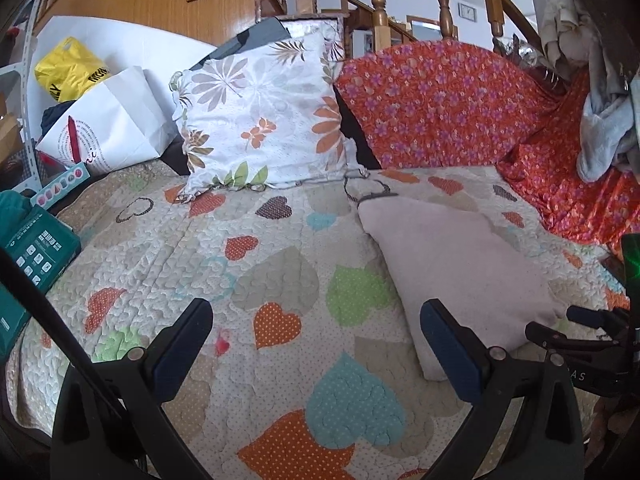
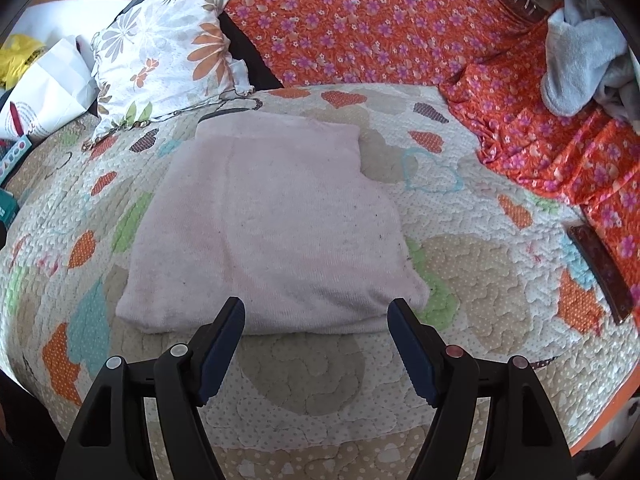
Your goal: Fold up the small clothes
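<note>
A pale pink garment (image 2: 264, 232) lies folded into a rough rectangle on the heart-patterned quilt (image 2: 472, 280). It also shows in the left wrist view (image 1: 452, 272), right of centre. My right gripper (image 2: 316, 312) is open and empty, just short of the garment's near edge. My left gripper (image 1: 316, 320) is open and empty above bare quilt (image 1: 240, 264), to the left of the garment. The right gripper's black body (image 1: 580, 340) shows at the right edge of the left wrist view.
A floral pillow (image 1: 264, 120) leans at the back. An orange flowered cloth (image 2: 400, 28) covers the back and right side. A grey-blue clothes pile (image 2: 580, 64) sits far right. White bag (image 1: 108, 120), yellow bag (image 1: 68, 68) and green box (image 1: 32, 248) stand left. A dark flat object (image 2: 600, 272) lies right.
</note>
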{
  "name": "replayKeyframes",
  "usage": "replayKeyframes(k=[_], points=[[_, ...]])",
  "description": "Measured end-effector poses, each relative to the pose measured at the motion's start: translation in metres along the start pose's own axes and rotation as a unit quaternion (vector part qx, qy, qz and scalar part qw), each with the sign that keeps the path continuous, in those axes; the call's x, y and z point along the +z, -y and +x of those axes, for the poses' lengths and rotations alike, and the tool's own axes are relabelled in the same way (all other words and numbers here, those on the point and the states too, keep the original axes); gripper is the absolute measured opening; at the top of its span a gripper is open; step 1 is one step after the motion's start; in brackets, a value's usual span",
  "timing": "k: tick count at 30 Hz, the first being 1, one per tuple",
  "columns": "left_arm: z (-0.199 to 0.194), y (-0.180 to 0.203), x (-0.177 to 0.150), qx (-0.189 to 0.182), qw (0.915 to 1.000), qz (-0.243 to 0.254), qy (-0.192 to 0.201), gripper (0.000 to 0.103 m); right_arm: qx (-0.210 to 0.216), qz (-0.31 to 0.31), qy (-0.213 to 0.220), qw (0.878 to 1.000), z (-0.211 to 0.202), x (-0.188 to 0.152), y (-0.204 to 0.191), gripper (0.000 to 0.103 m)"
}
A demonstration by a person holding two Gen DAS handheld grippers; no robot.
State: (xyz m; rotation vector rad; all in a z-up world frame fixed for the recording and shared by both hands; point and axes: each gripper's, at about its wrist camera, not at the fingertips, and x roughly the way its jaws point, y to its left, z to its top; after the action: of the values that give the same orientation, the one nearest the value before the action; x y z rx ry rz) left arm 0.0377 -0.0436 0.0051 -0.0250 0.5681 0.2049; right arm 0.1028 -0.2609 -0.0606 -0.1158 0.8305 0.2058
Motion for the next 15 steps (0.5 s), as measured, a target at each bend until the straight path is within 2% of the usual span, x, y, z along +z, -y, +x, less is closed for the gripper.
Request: replayKeyframes(k=[5, 15], points=[[0.014, 0.003, -0.005, -0.015, 0.9989, 0.005, -0.045, 0.103, -0.006, -0.014, 0.000, 1.000, 0.000, -0.001, -0.005, 0.079], [0.038, -0.003, -0.016, 0.000, 0.9932, -0.013, -0.116, 0.103, -0.012, -0.003, -0.001, 1.000, 0.000, 0.000, 0.000, 0.080]])
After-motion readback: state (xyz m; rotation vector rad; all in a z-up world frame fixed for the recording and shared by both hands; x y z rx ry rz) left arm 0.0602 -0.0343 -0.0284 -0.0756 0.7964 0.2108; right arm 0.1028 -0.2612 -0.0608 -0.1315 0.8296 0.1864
